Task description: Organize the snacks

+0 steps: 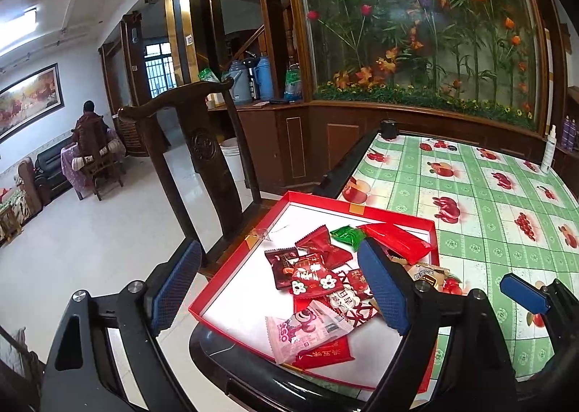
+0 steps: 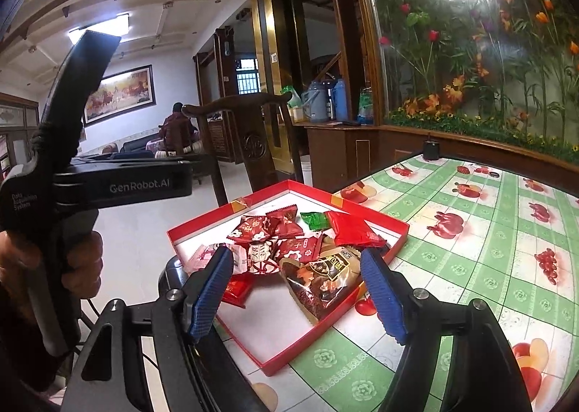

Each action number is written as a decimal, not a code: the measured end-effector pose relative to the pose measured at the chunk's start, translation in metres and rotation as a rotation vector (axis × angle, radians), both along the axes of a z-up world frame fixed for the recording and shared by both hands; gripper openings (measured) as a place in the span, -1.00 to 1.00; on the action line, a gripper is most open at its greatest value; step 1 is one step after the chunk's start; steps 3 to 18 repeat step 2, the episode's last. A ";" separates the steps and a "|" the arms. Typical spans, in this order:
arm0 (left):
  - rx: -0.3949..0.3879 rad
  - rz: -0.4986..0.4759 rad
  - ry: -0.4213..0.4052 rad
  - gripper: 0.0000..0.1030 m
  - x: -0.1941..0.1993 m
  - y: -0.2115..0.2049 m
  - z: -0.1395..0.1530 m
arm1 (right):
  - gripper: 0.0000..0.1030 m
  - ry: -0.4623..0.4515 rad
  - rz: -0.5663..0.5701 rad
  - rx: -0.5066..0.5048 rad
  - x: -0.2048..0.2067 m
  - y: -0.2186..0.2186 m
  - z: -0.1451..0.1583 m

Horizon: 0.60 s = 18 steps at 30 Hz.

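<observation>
Snacks [image 2: 289, 245] lie heaped in a red tray [image 2: 289, 354] at the tabletop [image 2: 470, 267] corner, w/ nothing gripped. Right tongs [image 2: 296, 289] gape wide over the brown packet [image 2: 322, 278], probably lining up a grab. Left tongs [image 1: 278, 289] also spread apart, hovering at the tray's near edge.

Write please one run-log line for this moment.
left gripper: open, empty | right gripper: open, empty | snack packets: piled in red tray | tray: at table corner
</observation>
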<state>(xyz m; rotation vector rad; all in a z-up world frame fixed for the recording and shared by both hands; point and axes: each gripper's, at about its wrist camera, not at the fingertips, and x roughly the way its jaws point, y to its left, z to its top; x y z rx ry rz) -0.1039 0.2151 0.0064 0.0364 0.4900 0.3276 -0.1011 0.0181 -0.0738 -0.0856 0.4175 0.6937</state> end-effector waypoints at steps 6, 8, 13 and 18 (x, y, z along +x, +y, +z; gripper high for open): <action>0.004 -0.003 0.008 0.73 0.001 -0.001 -0.001 | 0.44 0.005 -0.004 0.001 0.002 -0.001 -0.001; 0.004 -0.003 0.008 0.73 0.001 -0.001 -0.001 | 0.44 0.005 -0.004 0.001 0.002 -0.001 -0.001; 0.004 -0.003 0.008 0.73 0.001 -0.001 -0.001 | 0.44 0.005 -0.004 0.001 0.002 -0.001 -0.001; 0.004 -0.003 0.008 0.73 0.001 -0.001 -0.001 | 0.44 0.005 -0.004 0.001 0.002 -0.001 -0.001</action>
